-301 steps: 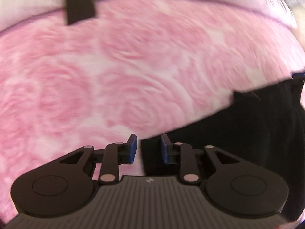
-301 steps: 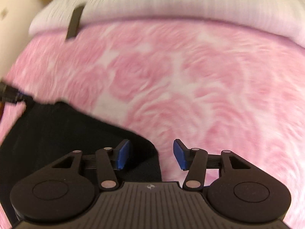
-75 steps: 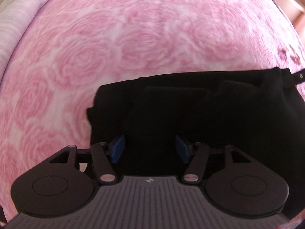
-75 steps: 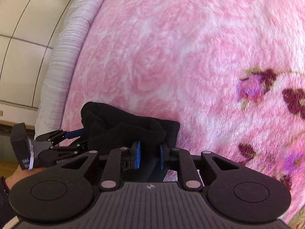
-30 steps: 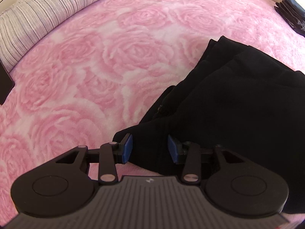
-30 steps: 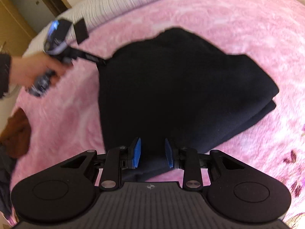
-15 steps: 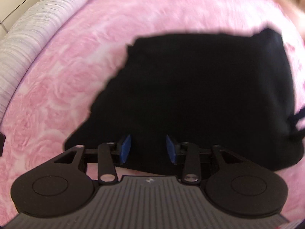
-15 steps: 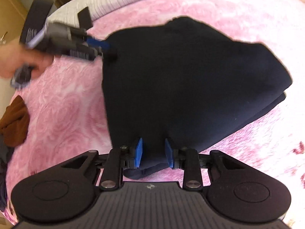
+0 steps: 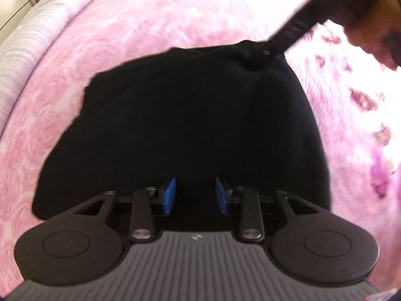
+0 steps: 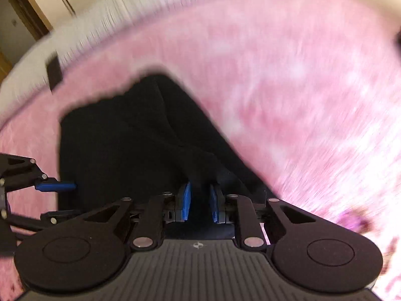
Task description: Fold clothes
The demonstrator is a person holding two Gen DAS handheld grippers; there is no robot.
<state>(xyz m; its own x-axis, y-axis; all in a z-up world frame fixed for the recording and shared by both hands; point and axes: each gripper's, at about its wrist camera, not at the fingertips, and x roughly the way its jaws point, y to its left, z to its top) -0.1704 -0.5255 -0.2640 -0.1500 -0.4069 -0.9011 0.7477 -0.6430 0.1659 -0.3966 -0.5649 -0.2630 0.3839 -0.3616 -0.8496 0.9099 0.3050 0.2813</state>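
The right gripper pinches the garment's corner, apparently to shift it on the blanket, while the left gripper gapes above it.

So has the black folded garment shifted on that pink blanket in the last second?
Yes. In the right wrist view the black garment sits closer to the small dark tag on the striped white bedding, and the right tongs grip its edge.
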